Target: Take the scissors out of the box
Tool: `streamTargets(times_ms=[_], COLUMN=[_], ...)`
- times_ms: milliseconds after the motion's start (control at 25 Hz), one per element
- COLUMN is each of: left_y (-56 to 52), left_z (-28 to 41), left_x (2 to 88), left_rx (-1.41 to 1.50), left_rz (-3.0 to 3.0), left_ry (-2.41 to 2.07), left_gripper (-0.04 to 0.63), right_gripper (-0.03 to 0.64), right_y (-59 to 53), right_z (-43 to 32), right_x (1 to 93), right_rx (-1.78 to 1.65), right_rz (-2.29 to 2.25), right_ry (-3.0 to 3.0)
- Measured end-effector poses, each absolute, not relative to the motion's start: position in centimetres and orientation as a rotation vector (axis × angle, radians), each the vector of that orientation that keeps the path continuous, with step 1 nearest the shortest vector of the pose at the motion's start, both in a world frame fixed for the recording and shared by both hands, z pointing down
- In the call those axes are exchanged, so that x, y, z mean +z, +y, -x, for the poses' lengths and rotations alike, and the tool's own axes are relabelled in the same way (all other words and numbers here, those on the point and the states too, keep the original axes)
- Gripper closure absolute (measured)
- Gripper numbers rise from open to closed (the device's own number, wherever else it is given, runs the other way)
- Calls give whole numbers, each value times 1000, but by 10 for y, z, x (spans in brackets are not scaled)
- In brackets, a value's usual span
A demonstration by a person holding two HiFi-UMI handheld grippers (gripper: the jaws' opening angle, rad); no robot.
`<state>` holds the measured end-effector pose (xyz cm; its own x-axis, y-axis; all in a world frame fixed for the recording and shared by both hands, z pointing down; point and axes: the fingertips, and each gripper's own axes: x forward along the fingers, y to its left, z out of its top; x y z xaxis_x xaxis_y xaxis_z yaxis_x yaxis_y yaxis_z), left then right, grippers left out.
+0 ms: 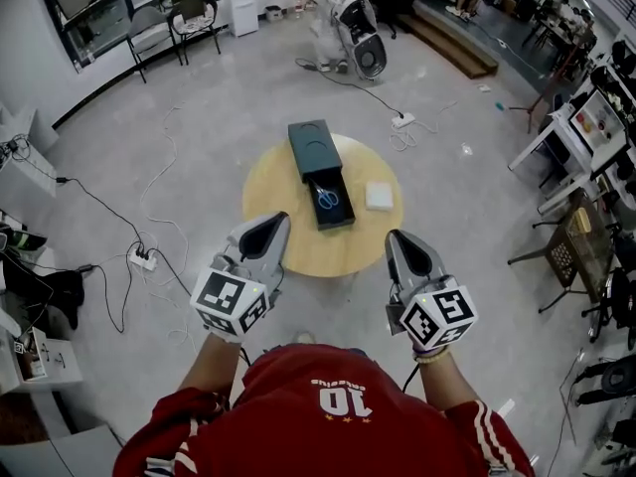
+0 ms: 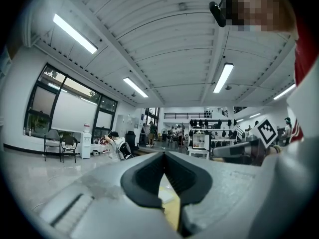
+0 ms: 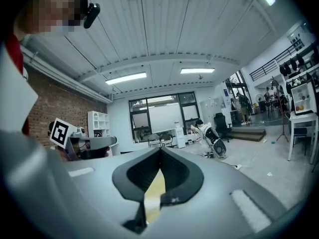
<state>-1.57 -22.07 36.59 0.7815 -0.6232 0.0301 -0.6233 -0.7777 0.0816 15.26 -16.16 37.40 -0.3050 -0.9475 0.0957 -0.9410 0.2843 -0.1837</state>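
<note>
We count one pair of scissors (image 1: 328,199), blue-handled, in the pulled-out tray of the single dark box (image 1: 310,145) on the round table (image 1: 288,241). They seem to lie along the tray, but the blades are too small to read. Our left gripper (image 1: 275,223) and right gripper (image 1: 395,238) hover at the table's near edge, both with jaws closed on nothing.

Left gripper (image 1: 277,224), right gripper (image 1: 397,240) held level, jaws together, nothing between
</note>
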Motion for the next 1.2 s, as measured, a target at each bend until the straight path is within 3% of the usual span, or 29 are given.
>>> streamTargets(times_ms=[1200], left_y=[-285], left_z=[11], left_x=[373], left_rx=[-11], left_rz=[-2861], left_ry=[-1051], left_gripper=[592], right_gripper=[617], right_y=[-235], right_z=[-167], right_x=[371], right_rx=[-211], right_rz=[1840], right_ry=[2495])
